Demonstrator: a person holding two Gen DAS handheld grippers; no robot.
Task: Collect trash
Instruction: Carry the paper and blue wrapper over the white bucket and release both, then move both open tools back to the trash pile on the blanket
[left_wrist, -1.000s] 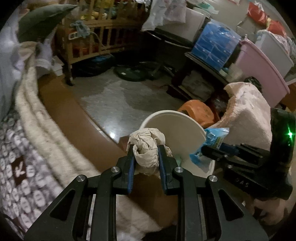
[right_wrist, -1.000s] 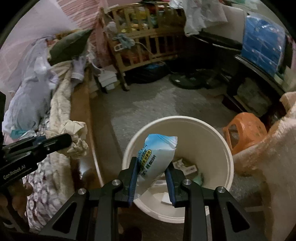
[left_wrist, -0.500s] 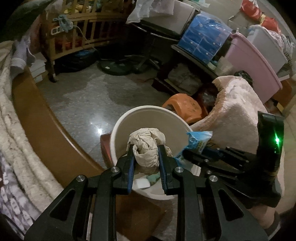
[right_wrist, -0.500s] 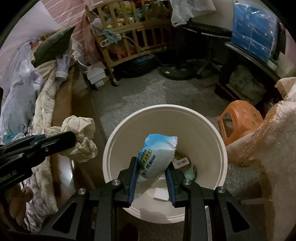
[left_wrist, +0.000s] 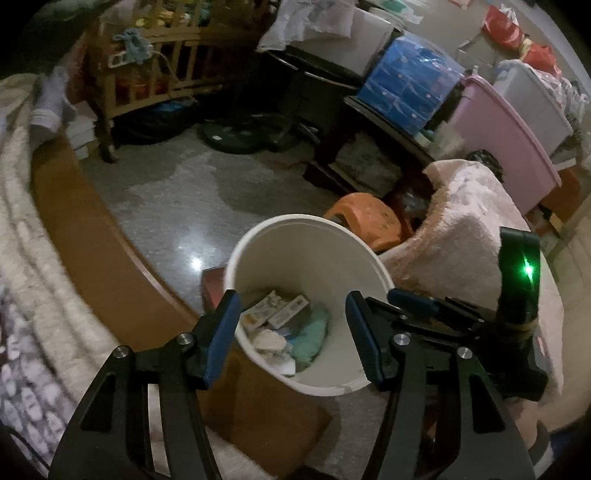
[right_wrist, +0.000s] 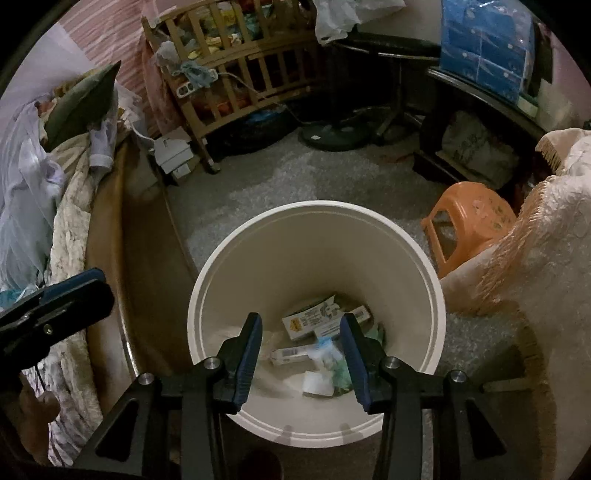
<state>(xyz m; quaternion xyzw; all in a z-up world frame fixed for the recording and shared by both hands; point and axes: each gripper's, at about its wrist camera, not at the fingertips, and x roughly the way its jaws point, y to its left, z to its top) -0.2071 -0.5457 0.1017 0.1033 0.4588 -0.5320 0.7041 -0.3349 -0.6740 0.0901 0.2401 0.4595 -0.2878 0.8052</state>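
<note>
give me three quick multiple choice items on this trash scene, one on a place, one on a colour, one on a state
1. Where does the orange stool stand?
A. inside the bin
B. on the floor beside the white bin
C. on the bed

2. What colour are the left gripper's pads?
A. blue
B. red
C. yellow

3. What is between the right gripper's jaws?
A. a crumpled tissue
B. a snack packet
C. nothing gripped

Key: 1 B, it sits on the grey floor by the bin's rim. 2 A, blue strips line both fingers. 3 C, the jaws are opening with only trash down in the bin behind them.
</note>
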